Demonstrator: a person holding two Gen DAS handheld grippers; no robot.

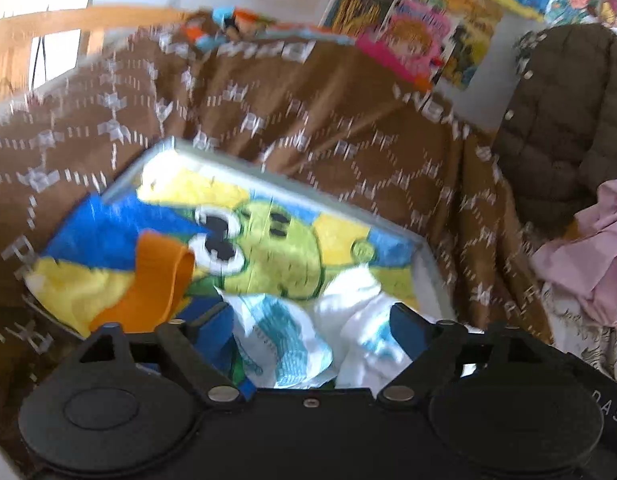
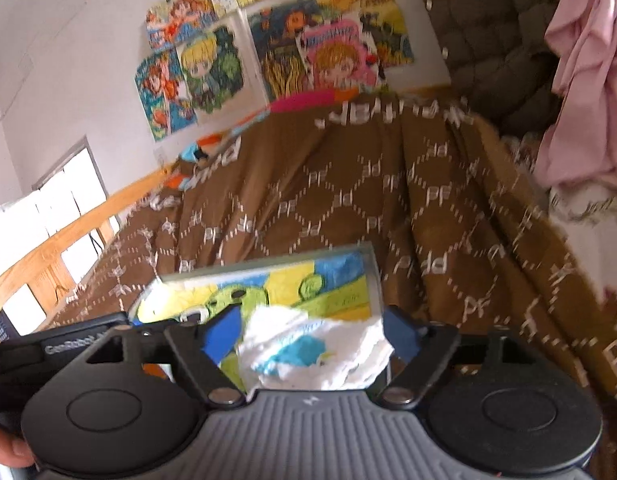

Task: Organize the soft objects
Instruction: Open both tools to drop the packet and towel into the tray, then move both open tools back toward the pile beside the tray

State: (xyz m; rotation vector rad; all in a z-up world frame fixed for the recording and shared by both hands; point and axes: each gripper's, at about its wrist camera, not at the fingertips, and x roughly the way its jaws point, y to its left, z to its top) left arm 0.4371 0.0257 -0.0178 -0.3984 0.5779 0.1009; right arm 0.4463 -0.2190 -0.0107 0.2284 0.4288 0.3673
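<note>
Left gripper [image 1: 312, 320]: nearest the viewer; blue fingers [image 1: 212, 320] spread wide, released, grasping nothing, poised directly above the tray.
Right gripper [image 2: 310, 326]: likewise spread and released, holding nothing; it hovers over the tray's near end, and the left unit's housing shows at its left side.
White cloth [image 1: 348, 332]: crumpled, with pale blue print, lying loose in the tray's near end, between both sets of fingers and clamped by neither.
Orange cloth [image 1: 156, 280]: small, folded, at the tray's left side on top of the towel.
Cartoon towel [image 1: 268, 240]: bright green, yellow and blue, spread inside the tray under both smaller cloths; one corner spills over the left rim.
Tray [image 1: 212, 156]: shallow, grey-rimmed, resting on the brown bedspread [image 1: 348, 120].
Step in hand: judged to be settling soft items into the tray, white cloth just deposited or about to be adjusted.
Next move: probably either flatten the white cloth or reach right of the tray for more.
Pink garment [image 1: 588, 256]: heaped well right of the tray, beside a dark quilted jacket [image 1: 560, 112].
Edges: a wooden rail [image 2: 68, 224] stands left of the tray, a postered wall [image 2: 268, 48] beyond it.
Open room: ample bedspread around the tray; images blurred.
</note>
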